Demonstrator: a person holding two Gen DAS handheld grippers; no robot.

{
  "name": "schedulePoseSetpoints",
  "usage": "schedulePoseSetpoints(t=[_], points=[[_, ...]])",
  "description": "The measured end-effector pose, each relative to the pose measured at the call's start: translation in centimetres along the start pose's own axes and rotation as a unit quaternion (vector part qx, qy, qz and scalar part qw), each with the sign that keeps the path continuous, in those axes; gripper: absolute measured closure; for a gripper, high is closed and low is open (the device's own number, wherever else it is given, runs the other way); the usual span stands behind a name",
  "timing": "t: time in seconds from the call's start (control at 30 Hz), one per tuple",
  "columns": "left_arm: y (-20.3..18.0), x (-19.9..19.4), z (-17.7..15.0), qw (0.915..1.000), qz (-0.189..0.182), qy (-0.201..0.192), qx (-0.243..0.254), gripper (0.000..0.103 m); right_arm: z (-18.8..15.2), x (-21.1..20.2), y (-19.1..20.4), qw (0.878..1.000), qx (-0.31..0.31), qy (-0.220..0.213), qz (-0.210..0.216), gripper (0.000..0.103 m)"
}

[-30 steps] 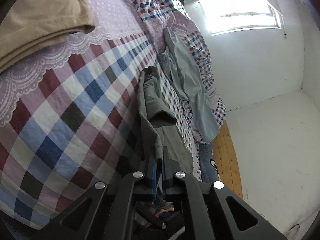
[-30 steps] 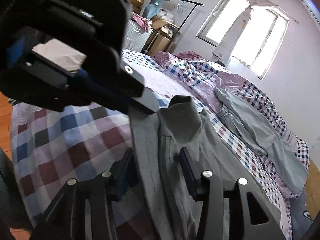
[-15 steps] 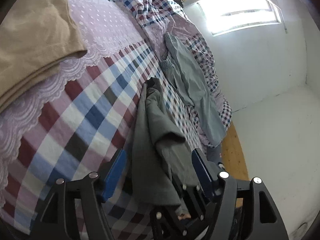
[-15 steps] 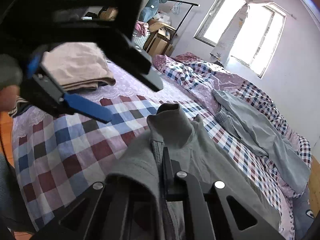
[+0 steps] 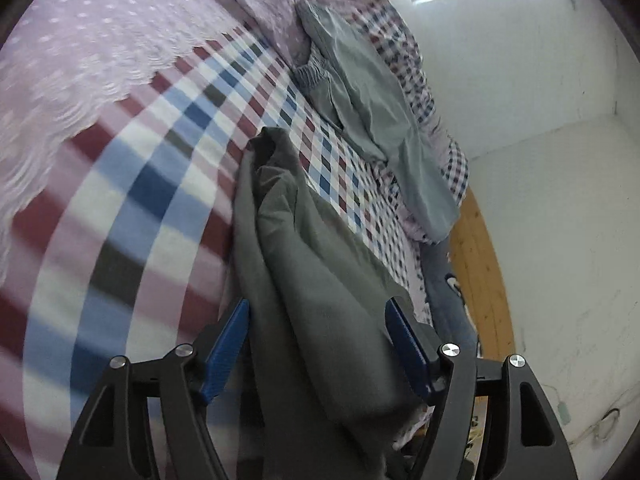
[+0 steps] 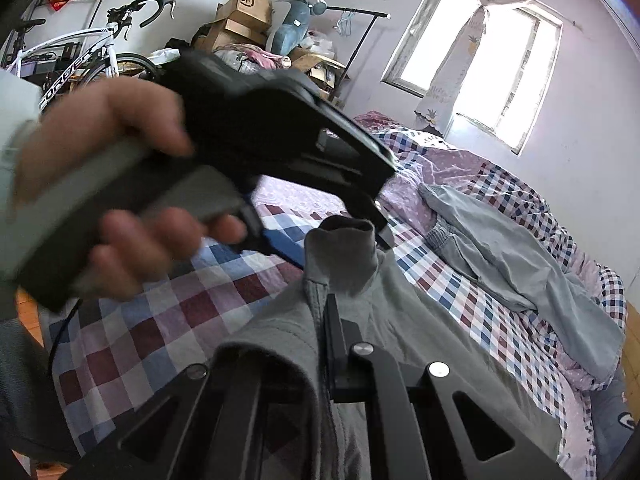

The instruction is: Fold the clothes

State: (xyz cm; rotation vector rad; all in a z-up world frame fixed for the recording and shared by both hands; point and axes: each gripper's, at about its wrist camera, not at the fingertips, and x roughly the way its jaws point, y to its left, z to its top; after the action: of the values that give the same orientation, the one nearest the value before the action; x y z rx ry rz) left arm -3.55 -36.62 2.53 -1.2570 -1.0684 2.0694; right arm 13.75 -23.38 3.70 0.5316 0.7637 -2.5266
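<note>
I find the right gripper (image 6: 326, 320) pinching the dark grey garment (image 6: 360, 272): its fingers are pressed together on a fold of cloth at the lower centre of the right wrist view, and the fabric drapes over the left finger. I judge this grip is there to anchor one edge while the other tool repositions. The left gripper (image 5: 318, 344) stands spread wide, its blue pads (image 5: 228, 348) on either side of the same garment with cloth running between them but not clamped. In my judgement it is lining up for a fresh hold lower on the fabric so the piece can be lifted and doubled over.

In the right wrist view the left gripper's black body occupies the 10 o'clock region, gripped by my left hand (image 6: 120, 184), its tip just beside the garment's raised collar or cuff end. I cannot tell which.

The garment lies along the near edge of a bed with a checked cover (image 6: 168, 312) in red, blue and white. A second, pale blue-grey garment (image 6: 520, 256) lies unfolded at 3 o'clock, well apart from the first. A lilac dotted cover with a lace edge (image 5: 100, 40) lies at 10 o'clock in the left view. The room holds a curtained window (image 6: 484, 80) at 1 o'clock, stacked cardboard boxes (image 6: 240, 16) at 12 and a white bicycle (image 6: 80, 52) at 10. Wooden flooring (image 5: 480, 280) shows beyond the bed.
</note>
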Motion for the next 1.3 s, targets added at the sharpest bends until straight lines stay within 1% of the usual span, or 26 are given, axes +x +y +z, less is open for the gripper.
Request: schedulePoseSetpoints(t=[0.13, 0.37, 0.5, 0.6, 0.67, 0.77, 0.8, 0.83, 0.87, 0.93, 1.03, 1.13, 1.2, 1.3], points=[[0.3, 2.5, 2.3, 0.9994, 0.023, 0.023, 0.008, 0.03, 0.0, -0.3, -0.2, 1.0, 0.003, -0.001, 0.003, 0.098], [0.6, 5.1, 5.9, 0.9991, 0.025, 0.028, 0.02, 0.031, 0.0, -1.0, -0.8, 1.0, 0.017, -0.003, 0.013, 0.098], [0.9, 6.3, 7.7, 0.9985, 0.036, 0.036, 0.023, 0.04, -0.2, -1.2, -0.8, 1.0, 0.014, -0.001, 0.019, 0.099], [0.9, 7.5, 9.0, 0.9977, 0.037, 0.046, 0.034, 0.043, -0.3, -1.4, -0.9, 1.0, 0.013, -0.002, 0.021, 0.099], [0.9, 8.2, 9.4, 0.9968, 0.042, 0.054, 0.04, 0.047, -0.3, -1.7, -1.1, 1.0, 0.016, -0.003, 0.022, 0.099], [0.9, 9.0, 9.8, 0.9953, 0.053, 0.064, 0.049, 0.062, -0.3, -2.0, -1.3, 1.0, 0.019, -0.005, 0.024, 0.099], [0.9, 9.2, 9.8, 0.995, 0.056, 0.065, 0.05, 0.076, -0.4, -2.1, -1.3, 1.0, 0.02, -0.004, 0.024, 0.099], [0.9, 9.3, 9.9, 0.9949, 0.057, 0.065, 0.051, 0.082, -0.4, -2.1, -1.2, 0.999, 0.02, -0.003, 0.025, 0.099], [0.9, 9.4, 9.8, 0.9951, 0.055, 0.065, 0.051, 0.084, -0.4, -2.2, -1.1, 0.999, 0.02, -0.001, 0.026, 0.099], [0.7, 9.3, 9.7, 0.9959, 0.046, 0.06, 0.05, 0.09, -0.5, -2.2, -1.0, 0.999, 0.019, 0.002, 0.027, 0.099], [-0.2, 8.5, 9.8, 0.9973, 0.031, 0.04, 0.053, 0.093, -0.5, -2.3, -0.7, 0.999, 0.02, 0.003, 0.028, 0.099], [-2.3, 6.6, 9.9, 0.9972, 0.014, 0.005, 0.074, 0.095, 0.0, -2.8, -0.3, 0.999, 0.024, -0.002, 0.031, 0.099], [-4.4, 5.0, 9.7, 0.9953, -0.004, -0.017, 0.095, 0.095, 0.4, -3.3, -0.1, 0.999, 0.027, -0.007, 0.032, 0.099], [-7.0, 3.2, 9.5, 0.9919, -0.026, -0.03, 0.12, 0.095, 1.4, -4.6, 0.1, 0.999, 0.036, -0.022, 0.032, 0.099]])
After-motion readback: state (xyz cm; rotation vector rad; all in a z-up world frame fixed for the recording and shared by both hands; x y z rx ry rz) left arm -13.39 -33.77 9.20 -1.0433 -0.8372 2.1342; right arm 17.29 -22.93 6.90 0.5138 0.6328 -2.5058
